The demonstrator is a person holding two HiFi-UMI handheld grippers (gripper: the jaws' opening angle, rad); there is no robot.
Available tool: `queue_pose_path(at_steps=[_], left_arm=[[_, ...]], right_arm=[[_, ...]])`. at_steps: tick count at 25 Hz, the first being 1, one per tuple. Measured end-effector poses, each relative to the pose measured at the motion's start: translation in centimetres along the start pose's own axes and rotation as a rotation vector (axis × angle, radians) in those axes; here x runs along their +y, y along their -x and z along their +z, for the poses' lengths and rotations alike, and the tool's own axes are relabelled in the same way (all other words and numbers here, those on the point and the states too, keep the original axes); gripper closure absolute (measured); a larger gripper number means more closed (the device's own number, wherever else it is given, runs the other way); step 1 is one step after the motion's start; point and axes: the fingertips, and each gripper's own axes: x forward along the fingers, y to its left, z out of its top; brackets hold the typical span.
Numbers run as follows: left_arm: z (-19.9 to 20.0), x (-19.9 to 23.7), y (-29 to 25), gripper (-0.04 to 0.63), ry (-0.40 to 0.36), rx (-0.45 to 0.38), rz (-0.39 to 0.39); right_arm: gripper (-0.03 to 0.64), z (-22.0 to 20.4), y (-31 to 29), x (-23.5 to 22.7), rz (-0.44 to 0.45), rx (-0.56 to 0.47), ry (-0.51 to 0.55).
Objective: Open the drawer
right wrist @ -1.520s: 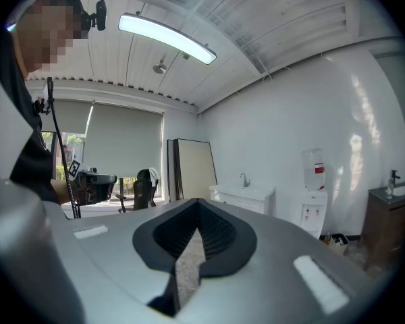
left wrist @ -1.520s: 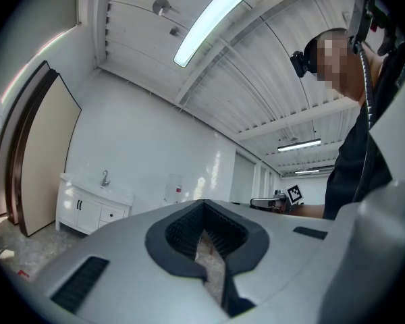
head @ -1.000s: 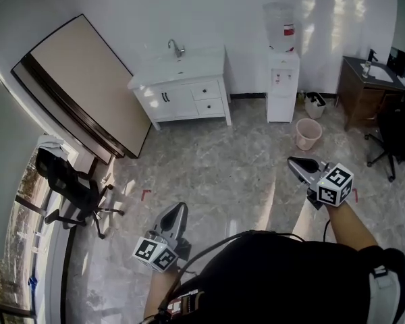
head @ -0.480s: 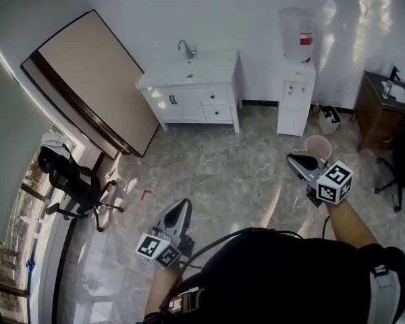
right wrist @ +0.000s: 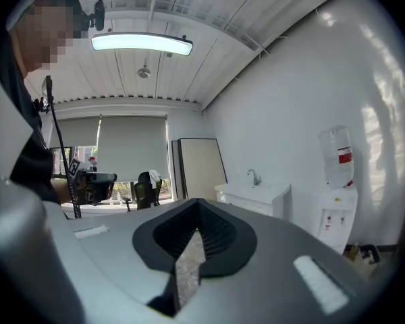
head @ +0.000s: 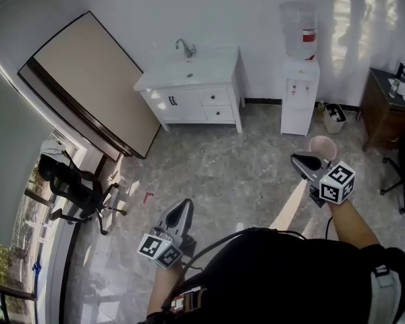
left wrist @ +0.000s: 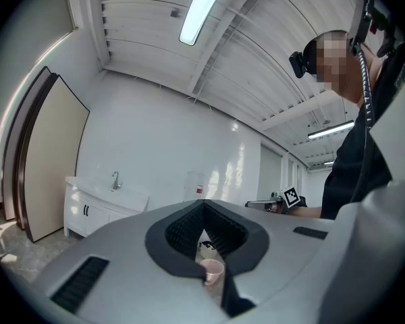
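Your left gripper [head: 183, 205] – jaws closed, nothing in them. The drawers [head: 216, 98] are in the white sink cabinet [head: 179, 104] at the far wall – both shut, well apart from either gripper. Your right gripper [head: 298, 159] is closed too, empty.

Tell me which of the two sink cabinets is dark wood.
The dark cabinet stands at the head view's right edge, right of the water dispenser; the white cabinet stands beside the leaning board.

An office: water dispenser [head: 299, 79], office chair [head: 74, 191], sink cabinet [head: 192, 93].
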Motion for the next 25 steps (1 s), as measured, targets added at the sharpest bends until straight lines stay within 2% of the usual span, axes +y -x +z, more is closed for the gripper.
queue_pose_path(at_steps=[5, 13, 21, 25], left_arm=[[0.1, 4.4, -2.5, 0.595, 0.008, 0.006, -0.046], [4.2, 16.1, -4.0, 0.595, -0.01, -0.017, -0.125], [7.1, 27.4, -4.7, 0.595, -0.02, -0.002, -0.152], [7.6, 31.9, -5.2, 0.595, -0.008, 0.003, -0.141]], right_arm=[[0.62, 0.5, -3.6, -1.4, -0.044, 0.003, 0.01], [0.62, 3.6, -13.5, -0.3, -0.113, -0.013, 0.04], [0.62, 5.2, -24.4, 0.5, -0.144, -0.01, 0.04], [0.62, 5.2, -29.3, 0.5, -0.132, 0.005, 0.034]])
